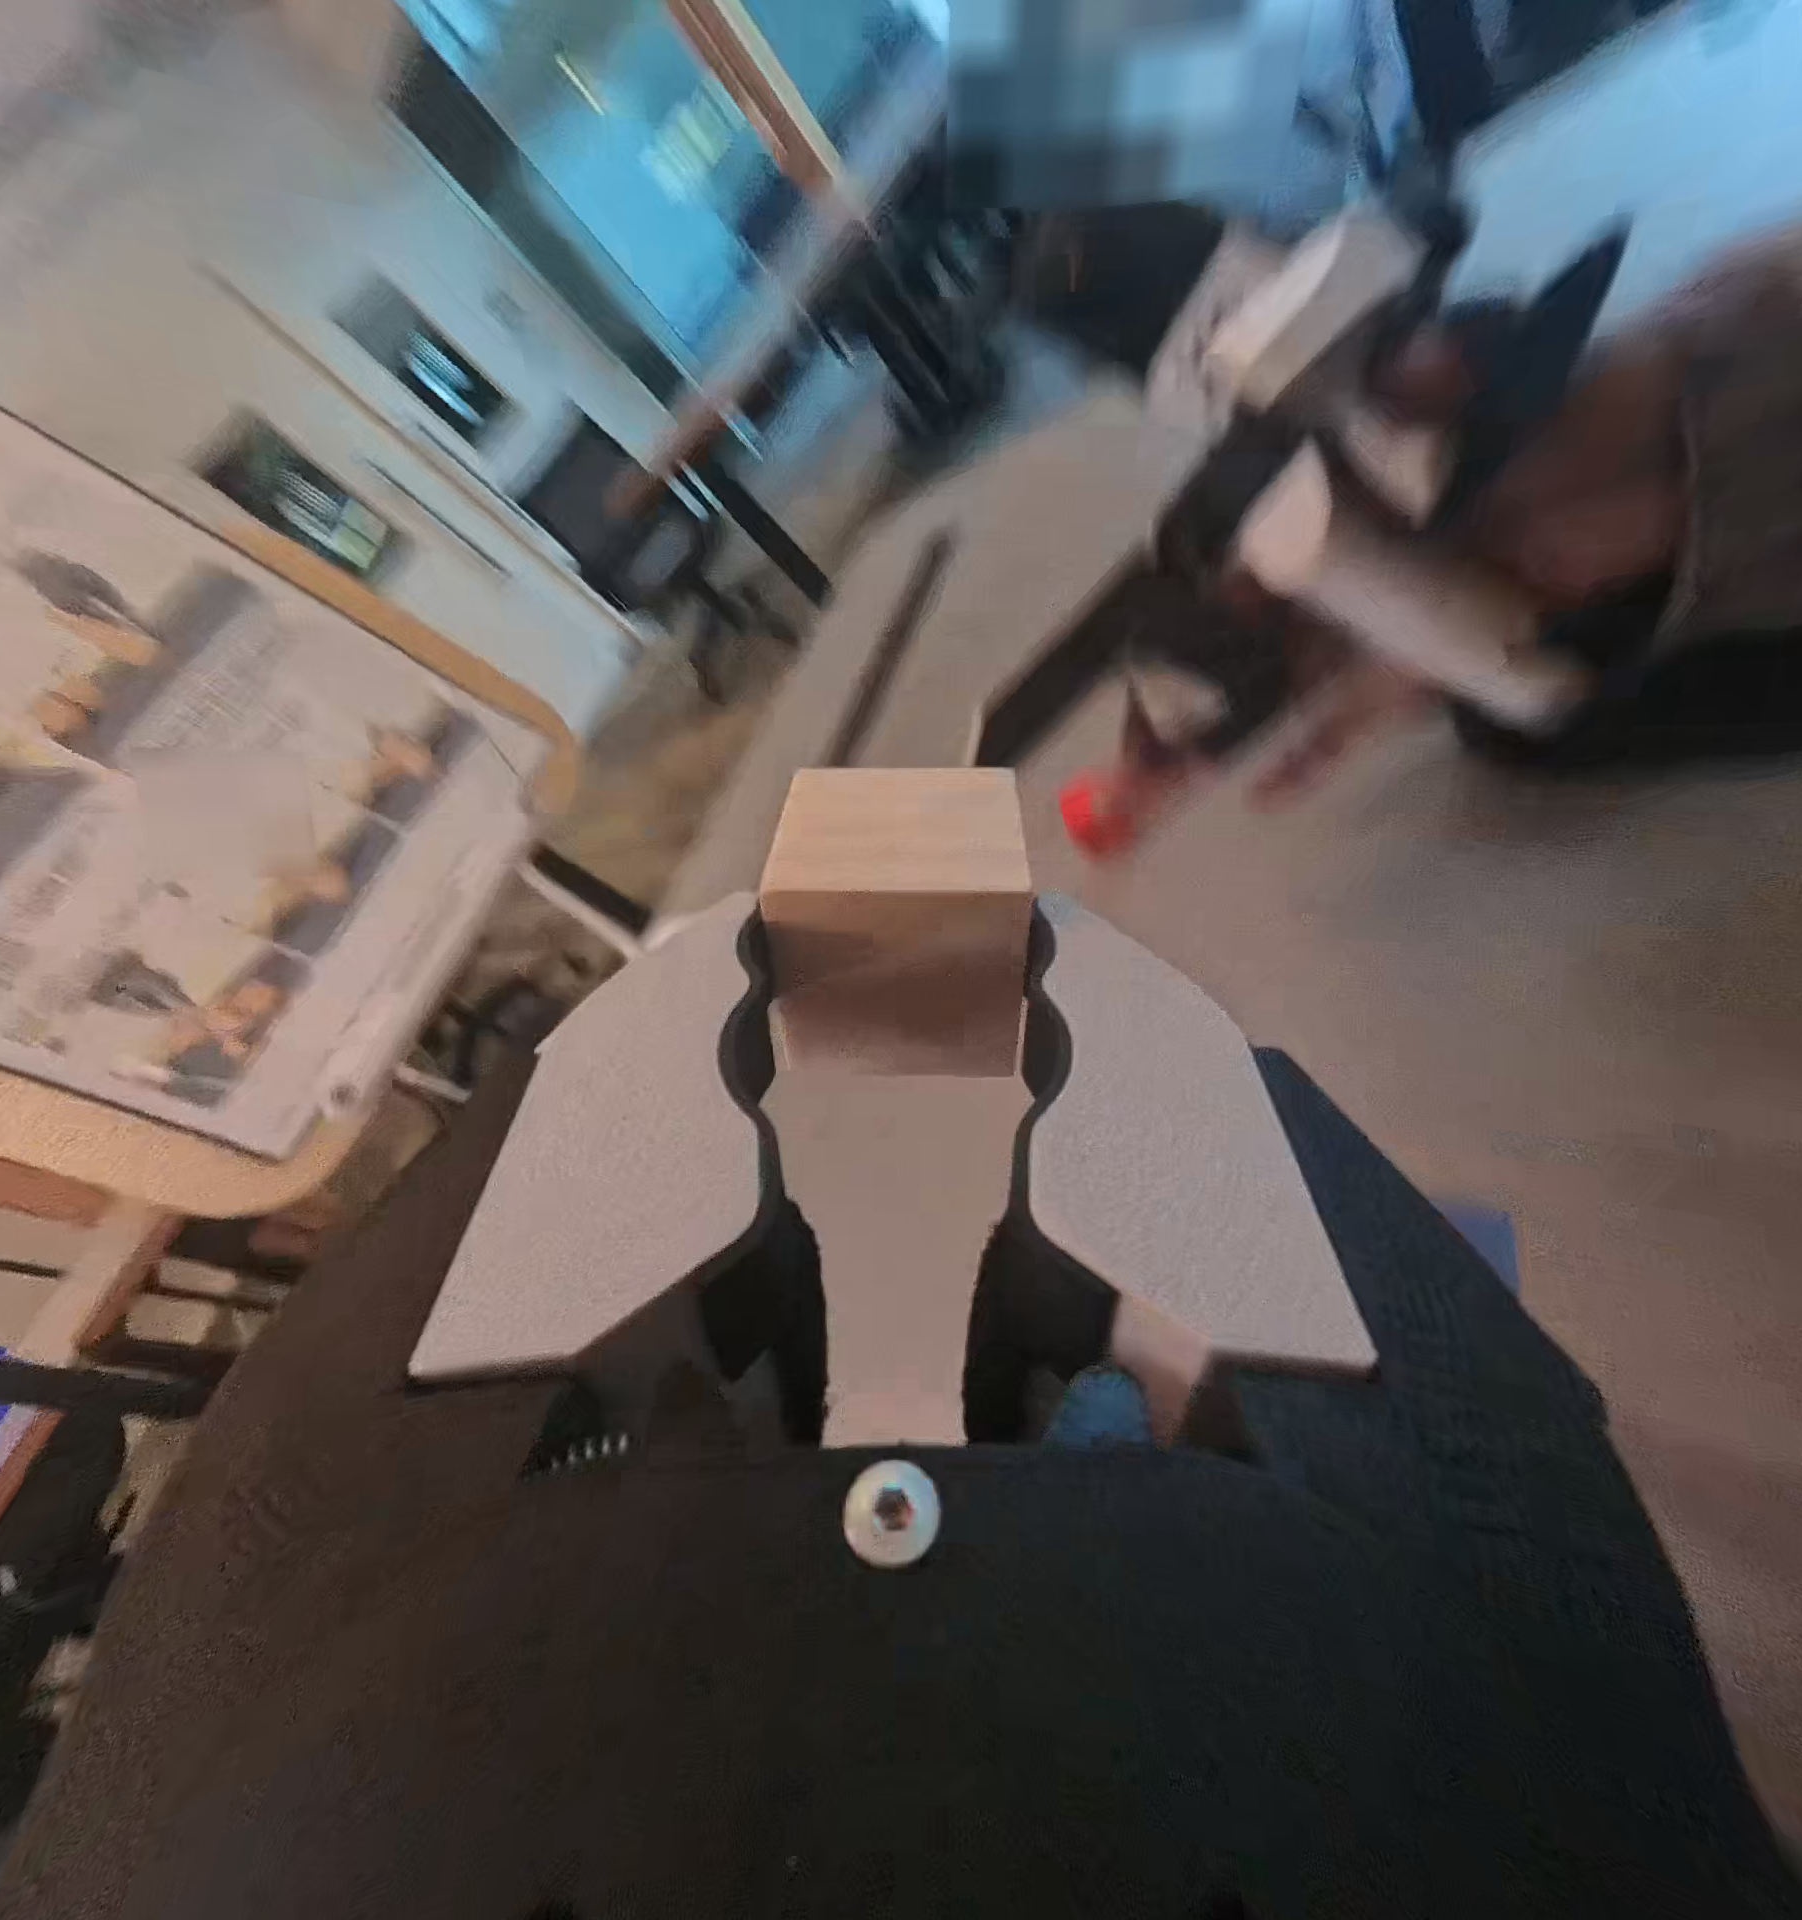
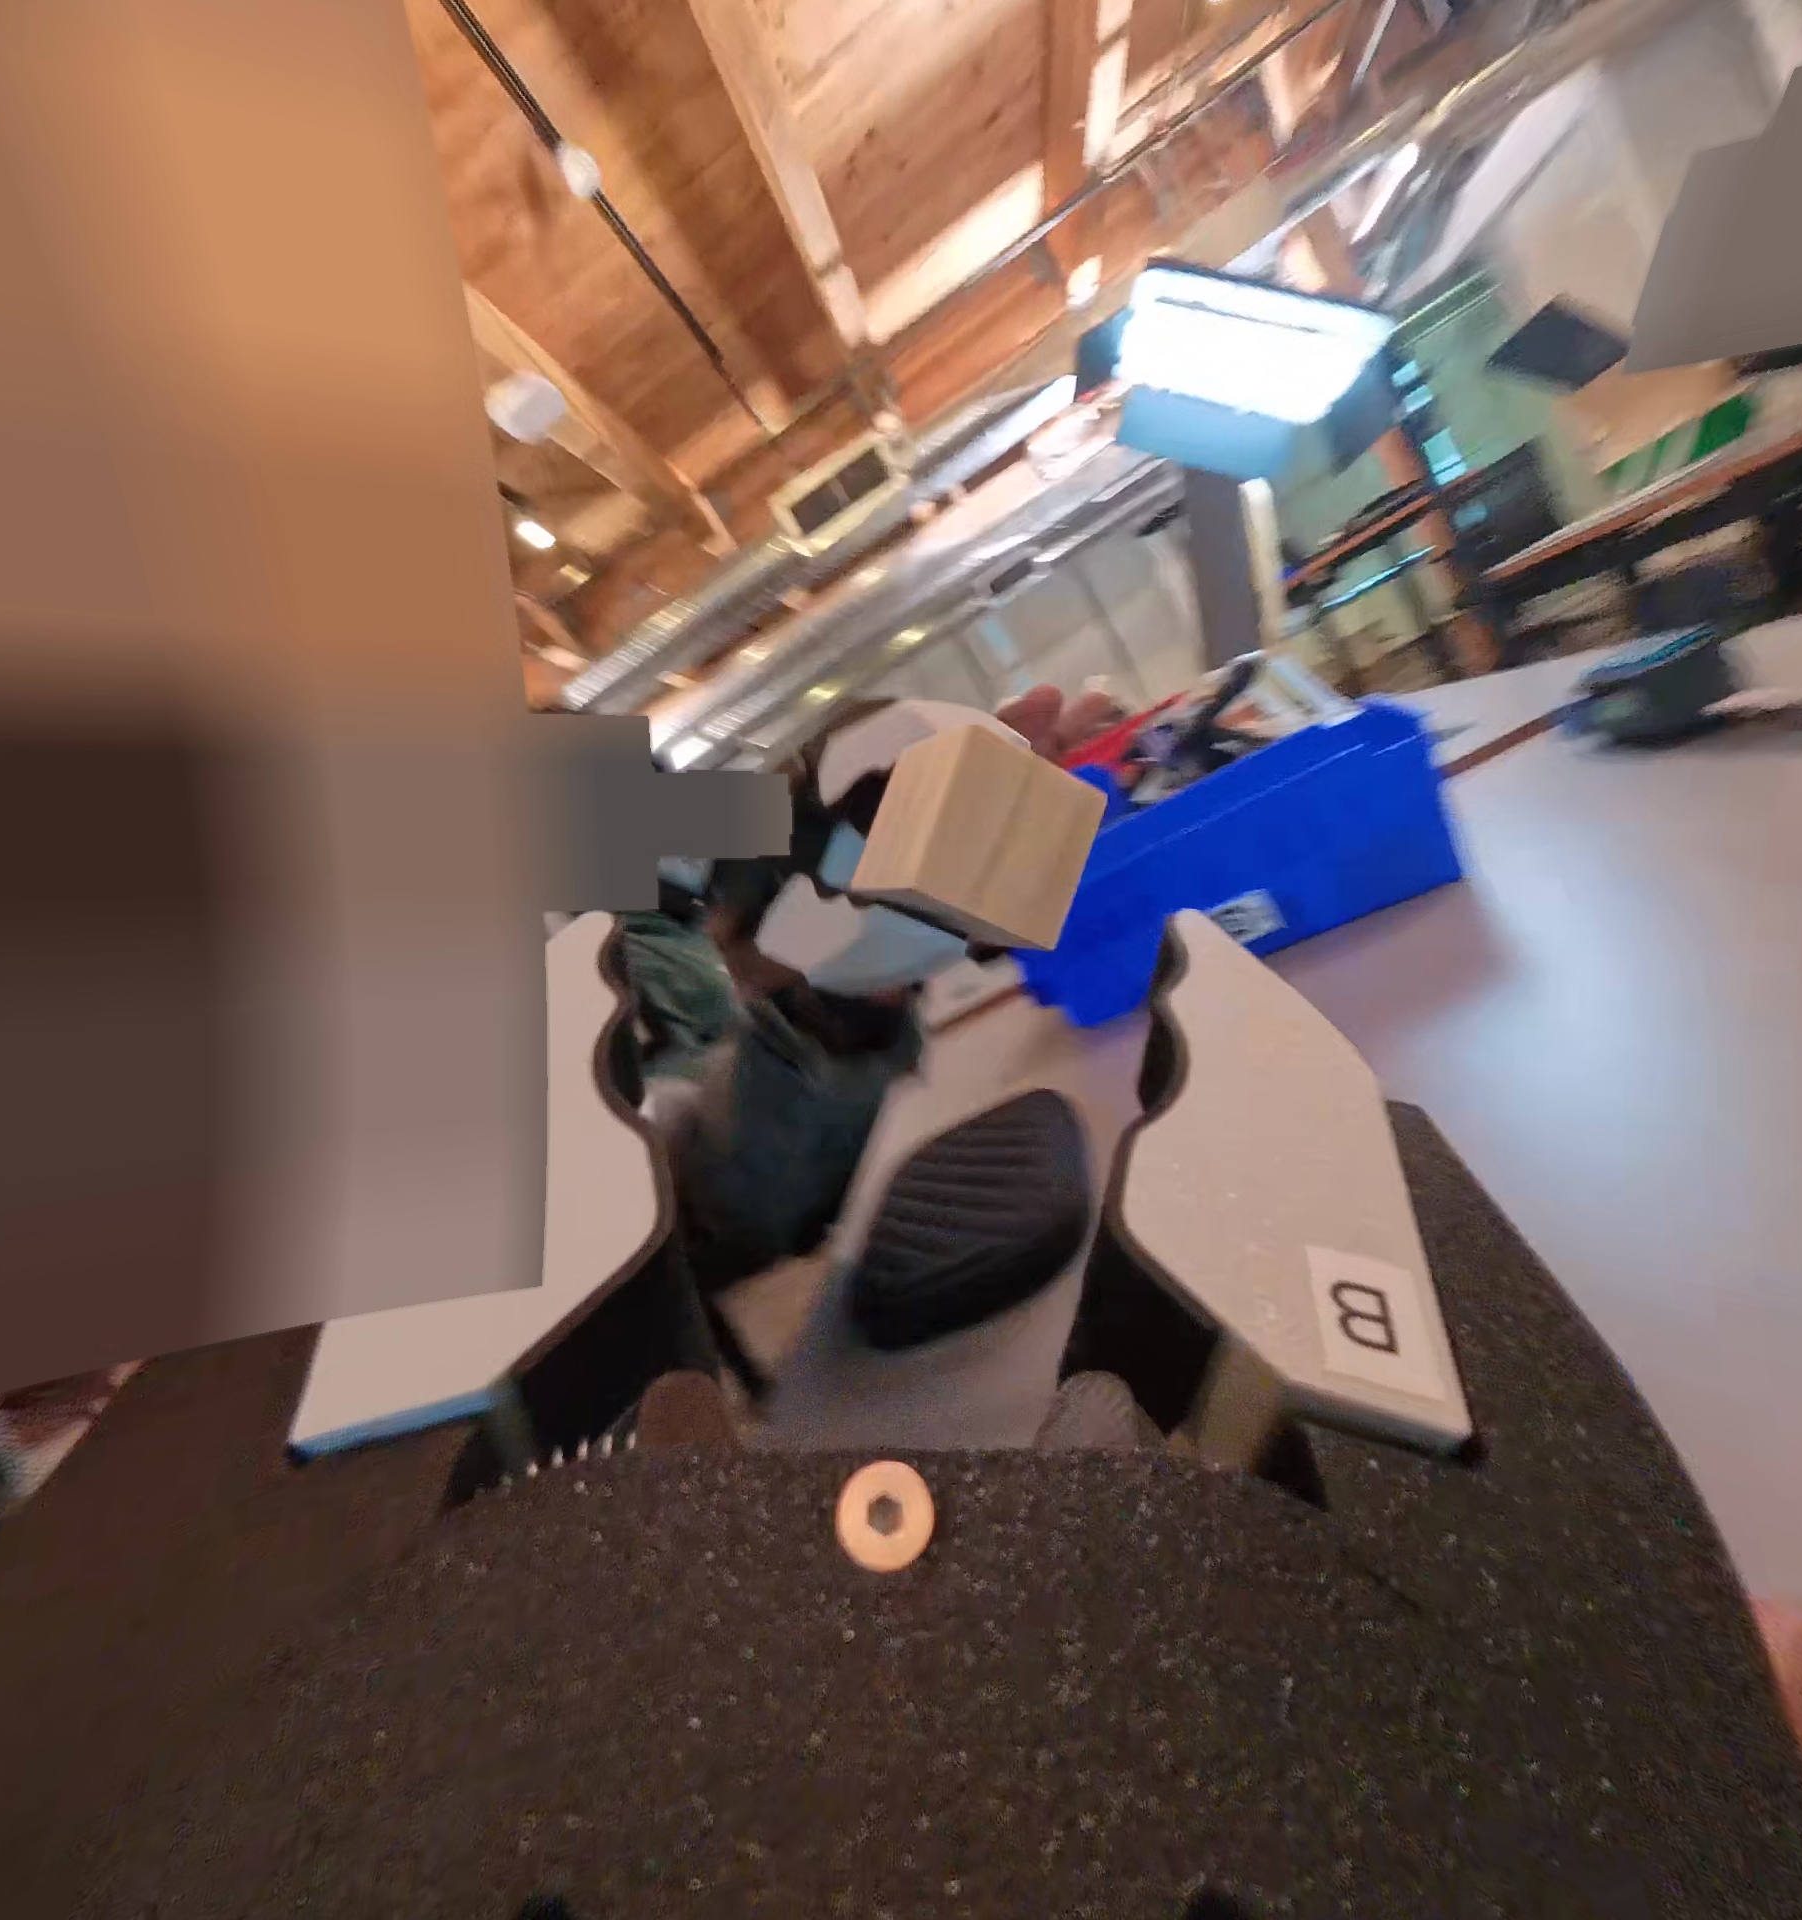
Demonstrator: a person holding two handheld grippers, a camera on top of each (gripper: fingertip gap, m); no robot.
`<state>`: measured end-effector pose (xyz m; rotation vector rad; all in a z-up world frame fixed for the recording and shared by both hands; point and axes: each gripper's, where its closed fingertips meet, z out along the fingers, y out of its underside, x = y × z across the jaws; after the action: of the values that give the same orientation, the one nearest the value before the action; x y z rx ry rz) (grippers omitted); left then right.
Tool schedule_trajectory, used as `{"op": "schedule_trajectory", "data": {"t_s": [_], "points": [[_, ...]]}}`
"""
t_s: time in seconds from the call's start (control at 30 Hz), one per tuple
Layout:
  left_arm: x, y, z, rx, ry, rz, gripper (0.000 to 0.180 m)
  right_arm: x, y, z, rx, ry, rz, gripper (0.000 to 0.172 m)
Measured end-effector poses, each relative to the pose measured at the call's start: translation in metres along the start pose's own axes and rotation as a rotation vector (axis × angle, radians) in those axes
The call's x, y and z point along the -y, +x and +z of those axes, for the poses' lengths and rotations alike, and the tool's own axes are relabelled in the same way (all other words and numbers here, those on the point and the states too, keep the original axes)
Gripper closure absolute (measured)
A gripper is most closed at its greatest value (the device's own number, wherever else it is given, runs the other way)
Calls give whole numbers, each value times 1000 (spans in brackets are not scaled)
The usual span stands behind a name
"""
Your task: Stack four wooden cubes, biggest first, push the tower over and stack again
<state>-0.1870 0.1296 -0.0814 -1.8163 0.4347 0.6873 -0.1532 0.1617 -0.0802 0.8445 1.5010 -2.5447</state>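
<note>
My left gripper (image 1: 897, 971) is shut on a light wooden cube (image 1: 897, 883). Both pads press its sides, and the cube is held up in the air. The same cube (image 2: 980, 836) shows in the right wrist view, clamped in the left gripper's white fingers (image 2: 897, 732), tilted, above the grey table (image 2: 1603, 1018). My right gripper (image 2: 895, 935) is open wide with nothing between its pads. It shows blurred at the upper right of the left wrist view (image 1: 1396, 582). No other cubes are in view.
A blue bin (image 2: 1292, 831) with loose items stands on the table behind the held cube. A black ribbed oval object (image 2: 970, 1216) lies near my right gripper's base. A small red thing (image 1: 1094, 816) lies on the grey surface. Both views are motion-blurred.
</note>
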Motion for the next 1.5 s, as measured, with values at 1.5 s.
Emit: {"op": "schedule_trajectory", "data": {"t_s": [1.5], "points": [[-130, -15, -34, -499, -740, -152, 77, -46, 33, -12, -311, -442, -677, 45]]}}
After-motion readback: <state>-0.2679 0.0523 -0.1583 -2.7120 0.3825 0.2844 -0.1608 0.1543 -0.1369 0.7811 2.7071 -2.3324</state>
